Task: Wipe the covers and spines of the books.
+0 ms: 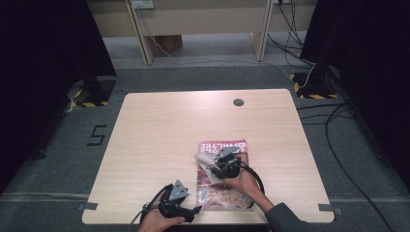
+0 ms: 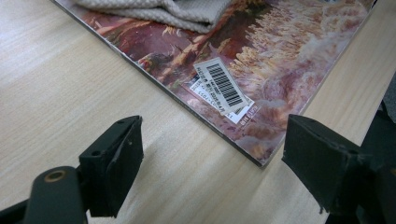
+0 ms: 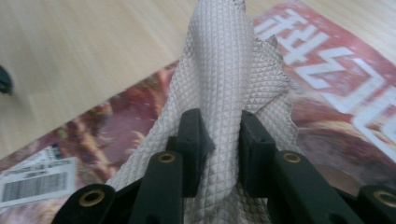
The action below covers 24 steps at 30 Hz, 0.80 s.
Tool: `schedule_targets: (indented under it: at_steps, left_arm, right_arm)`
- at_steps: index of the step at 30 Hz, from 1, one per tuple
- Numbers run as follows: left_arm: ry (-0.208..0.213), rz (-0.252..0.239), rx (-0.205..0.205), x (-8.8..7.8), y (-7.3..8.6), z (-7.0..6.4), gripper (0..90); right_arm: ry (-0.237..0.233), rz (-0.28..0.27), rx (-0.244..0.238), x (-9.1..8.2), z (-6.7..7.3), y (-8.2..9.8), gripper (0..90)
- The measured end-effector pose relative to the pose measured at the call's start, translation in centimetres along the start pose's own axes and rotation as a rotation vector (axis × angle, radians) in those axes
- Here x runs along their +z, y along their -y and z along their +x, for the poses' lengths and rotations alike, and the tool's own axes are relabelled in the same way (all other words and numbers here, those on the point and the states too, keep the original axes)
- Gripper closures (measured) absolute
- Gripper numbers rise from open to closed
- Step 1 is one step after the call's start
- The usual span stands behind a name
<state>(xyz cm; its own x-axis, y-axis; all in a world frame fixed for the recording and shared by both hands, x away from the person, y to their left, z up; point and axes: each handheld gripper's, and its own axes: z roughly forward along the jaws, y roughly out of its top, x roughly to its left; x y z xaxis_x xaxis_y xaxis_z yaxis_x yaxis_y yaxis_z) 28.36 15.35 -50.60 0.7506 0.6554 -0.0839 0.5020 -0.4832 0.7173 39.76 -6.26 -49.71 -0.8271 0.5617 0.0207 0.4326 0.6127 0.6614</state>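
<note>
A magazine with a red and brown cover lies near the table's front edge, right of centre. On it rests a grey waffle-weave cloth. My right gripper is over the magazine, shut on a bunched fold of that cloth, which rises between its pads. My left gripper is at the front edge, left of the magazine, jaws wide open with nothing between them. Its view looks at the magazine's near corner, the barcode label and the cloth beyond.
The wooden table has a round cable hole at the back. Dark partitions stand at both sides, and cables trail on the grey floor at the right. A wooden shelf frame stands behind the table.
</note>
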Motion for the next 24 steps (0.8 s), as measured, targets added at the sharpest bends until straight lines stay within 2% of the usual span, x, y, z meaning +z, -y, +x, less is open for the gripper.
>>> schedule_targets:
  at_steps: [2, 5, 8, 10, 13, 17, 21, 24]
  left_arm:
    - [-0.001, 0.0, -0.001, 0.0, 0.0, 0.1, 19.5]
    - [-0.002, -0.004, -0.007, -0.1, 0.0, 0.1, 19.4]
    - [-0.003, -0.004, -0.008, -0.2, 0.0, 0.1, 19.4]
    - [-0.003, -0.006, -0.01, -0.3, 0.0, 0.2, 19.3]
    - [-0.003, -0.009, -0.013, -0.4, 0.1, 0.2, 19.4]
    - [-0.001, -0.009, -0.013, -0.5, 0.1, 0.2, 19.2]
    - [0.002, -0.004, -0.009, -0.5, 0.2, 0.1, 19.2]
    - [0.003, -0.001, -0.007, -0.5, 0.3, 0.0, 19.0]
  right_arm:
    - [-0.019, 0.003, -0.019, 0.1, 0.7, -0.1, 73.4]
    - [-0.008, 0.008, -0.036, 0.2, 1.1, -0.3, 73.2]
    - [-0.01, 0.007, -0.023, 0.1, 0.6, -0.2, 72.6]
    - [0.015, 0.009, -0.011, 0.0, 0.1, -0.1, 72.6]
    - [0.026, 0.004, 0.015, -0.1, -0.6, 0.0, 72.6]
    - [0.039, 0.005, -0.009, -0.1, -0.1, 0.0, 73.1]
    - [-0.006, 0.0, -0.029, 0.2, 1.0, -0.2, 73.1]
    - [-0.02, 0.003, -0.042, 0.3, 1.6, -0.3, 73.1]
